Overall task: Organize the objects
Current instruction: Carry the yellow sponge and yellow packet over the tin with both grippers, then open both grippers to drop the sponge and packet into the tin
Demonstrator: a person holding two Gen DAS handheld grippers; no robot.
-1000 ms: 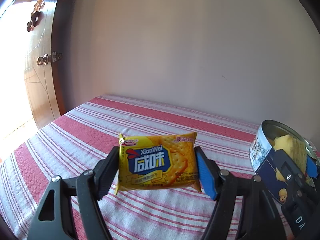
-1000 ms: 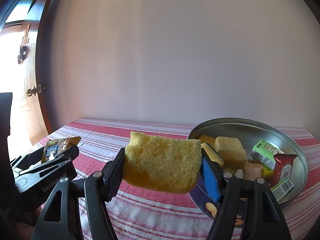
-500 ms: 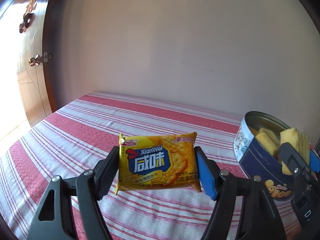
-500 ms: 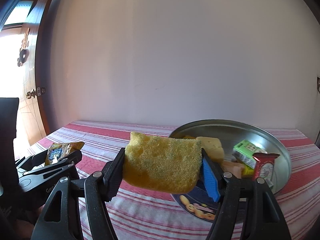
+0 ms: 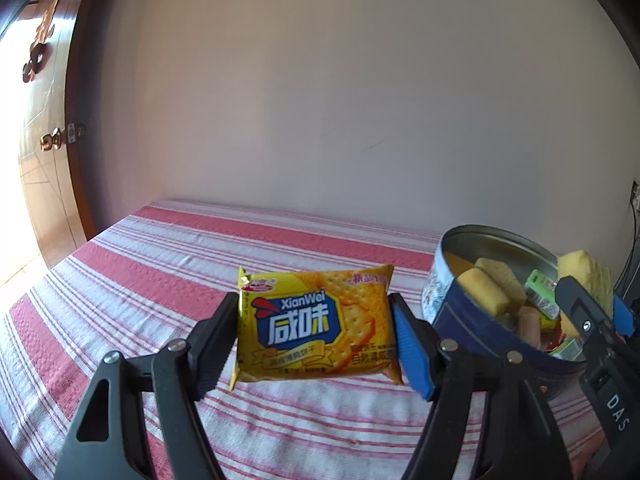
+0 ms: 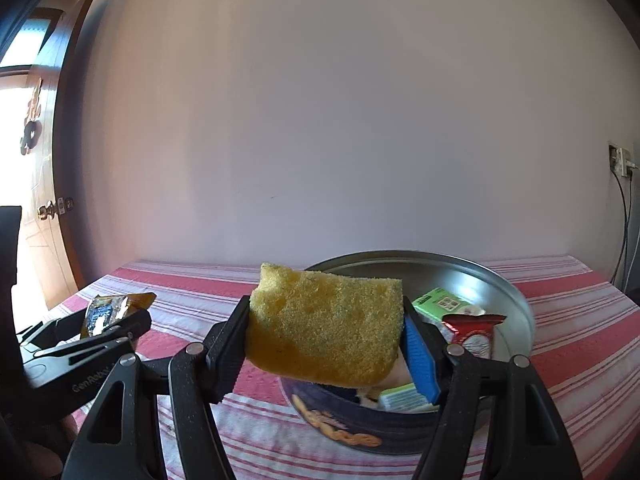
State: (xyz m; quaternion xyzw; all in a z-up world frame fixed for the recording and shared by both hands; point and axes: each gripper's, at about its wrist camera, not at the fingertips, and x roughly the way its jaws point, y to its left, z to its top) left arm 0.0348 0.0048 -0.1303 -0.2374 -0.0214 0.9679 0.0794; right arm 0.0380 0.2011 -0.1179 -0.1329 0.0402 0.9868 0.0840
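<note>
My left gripper [image 5: 316, 340] is shut on a yellow XianWei cracker packet [image 5: 316, 328] and holds it above the striped tablecloth [image 5: 160, 280], left of the tin. My right gripper [image 6: 326, 340] is shut on a yellow sponge [image 6: 324, 332] and holds it over the near rim of the round blue cookie tin [image 6: 500, 292]. The tin [image 5: 472, 320] holds yellow sponges [image 5: 492, 288], a green packet [image 6: 440, 300], a red-wrapped snack [image 6: 472, 332] and other small items. The left gripper with its packet shows at the left of the right wrist view [image 6: 104, 320].
The table is covered in a red and white striped cloth and stands against a plain wall [image 5: 340, 100]. A wooden door with a brass knob [image 5: 52, 142] is at the left. A wall socket with cables [image 6: 620, 164] is at the right.
Both grippers have moved toward the tin with their loads. The tin now sits nearer and more central in both views, and the sponge is over its near rim.
</note>
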